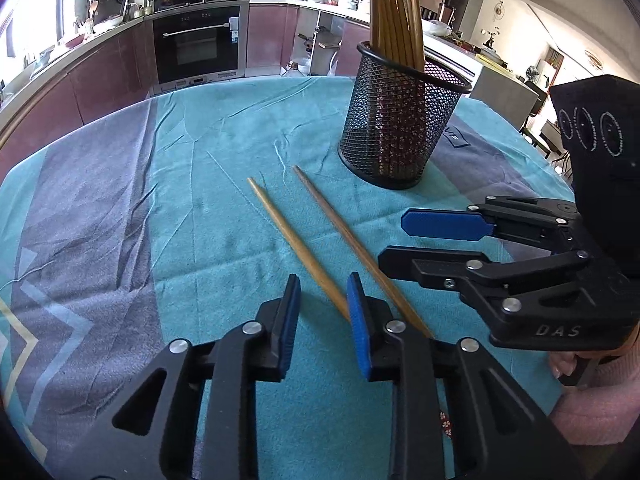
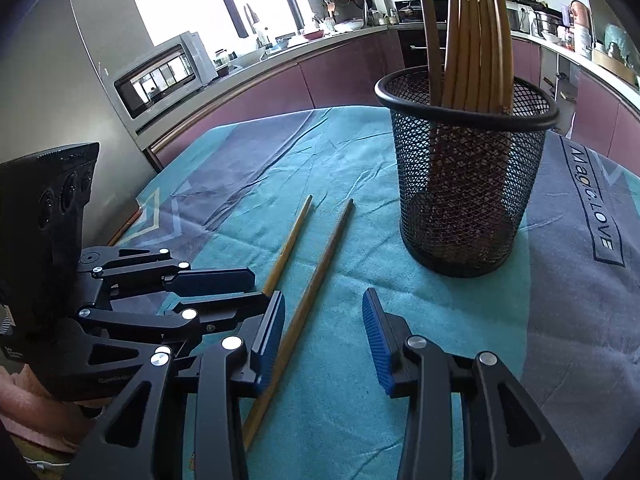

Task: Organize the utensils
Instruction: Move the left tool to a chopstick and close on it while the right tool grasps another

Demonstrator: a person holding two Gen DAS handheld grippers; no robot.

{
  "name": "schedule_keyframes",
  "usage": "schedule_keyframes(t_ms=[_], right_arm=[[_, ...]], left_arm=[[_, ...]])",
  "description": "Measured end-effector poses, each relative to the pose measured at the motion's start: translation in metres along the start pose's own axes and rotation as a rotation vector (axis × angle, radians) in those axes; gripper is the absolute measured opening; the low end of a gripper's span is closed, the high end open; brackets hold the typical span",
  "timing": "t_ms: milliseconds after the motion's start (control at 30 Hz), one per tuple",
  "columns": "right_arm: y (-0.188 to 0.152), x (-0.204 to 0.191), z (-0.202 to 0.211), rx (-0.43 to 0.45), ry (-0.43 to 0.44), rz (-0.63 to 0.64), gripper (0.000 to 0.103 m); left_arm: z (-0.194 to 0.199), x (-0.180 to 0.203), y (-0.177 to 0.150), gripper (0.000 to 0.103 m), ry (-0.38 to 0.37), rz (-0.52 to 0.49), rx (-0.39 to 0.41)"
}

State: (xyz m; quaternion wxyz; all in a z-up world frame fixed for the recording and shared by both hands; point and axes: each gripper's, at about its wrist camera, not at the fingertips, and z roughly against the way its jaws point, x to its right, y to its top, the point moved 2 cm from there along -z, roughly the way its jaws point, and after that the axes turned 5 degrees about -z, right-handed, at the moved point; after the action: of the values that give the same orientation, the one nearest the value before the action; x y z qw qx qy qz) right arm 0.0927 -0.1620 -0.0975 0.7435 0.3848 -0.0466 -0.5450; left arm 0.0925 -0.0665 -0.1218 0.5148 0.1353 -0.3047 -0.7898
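Because two chopsticks lie loose on the cloth [image 1: 224, 128] in front of the mesh cup [image 1: 400, 120], the step in hand is judged to be a pickup of one stick for transfer to the cup. The left stick [image 1: 294, 240] and the right stick [image 1: 352, 240] lie side by side, apart at the far tips and closer toward the near ends, both clear of the cup, which already holds a bundle of upright sticks [image 1: 396, 12]. The left claw [image 1: 322, 300] is released and holds nothing; its jaws stand apart with the near part of the left stick running between them toward the right pad. The right claw [image 2: 324, 320] is also released and empty; in its own view the right stick [image 2: 316, 280] passes between its jaws, close to the left pad. The two claws sit close together, so work one at a time to avoid a collision. Centre the chosen stick between the pads, lower until the pads bracket it at the cloth, then close squarely across the shaft. Grip away from the extreme end so that the stick does not pivot. Check that the neighbouring stick is not caught. Lift, turn the stick upright, and lower it inside the cup rim [image 2: 464, 108], beside the bundle, without tipping the light cup.
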Motion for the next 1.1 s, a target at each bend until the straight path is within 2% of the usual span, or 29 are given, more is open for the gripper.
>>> schedule_keyframes(t_ms=[200,367,433,733,1000,1100], right_arm=[[0.004,-0.006,-0.010,-0.018,-0.016,0.023,0.033],[0.007,-0.010,-0.017,-0.026,-0.049,0.046,0.029],[0.007,-0.012,-0.018,-0.029,-0.068,0.063,0.027],[0.006,-0.013,-0.017,-0.043,-0.105,0.099,0.022],[0.010,-0.019,-0.026,-0.051,-0.140,0.124,0.022],[0.011,-0.017,-0.027,-0.044,-0.144,0.115,0.016]], left_arm=[[0.001,-0.005,-0.001,0.017,-0.021,0.010,0.003],[0.000,-0.009,-0.002,0.018,-0.045,0.023,0.005],[0.001,-0.012,-0.002,0.022,-0.036,0.031,0.008],[-0.004,-0.020,0.004,0.029,-0.018,0.045,0.002],[-0.015,-0.018,0.014,0.027,0.006,0.037,-0.003],[-0.015,-0.017,0.014,0.024,0.031,0.034,-0.003]])
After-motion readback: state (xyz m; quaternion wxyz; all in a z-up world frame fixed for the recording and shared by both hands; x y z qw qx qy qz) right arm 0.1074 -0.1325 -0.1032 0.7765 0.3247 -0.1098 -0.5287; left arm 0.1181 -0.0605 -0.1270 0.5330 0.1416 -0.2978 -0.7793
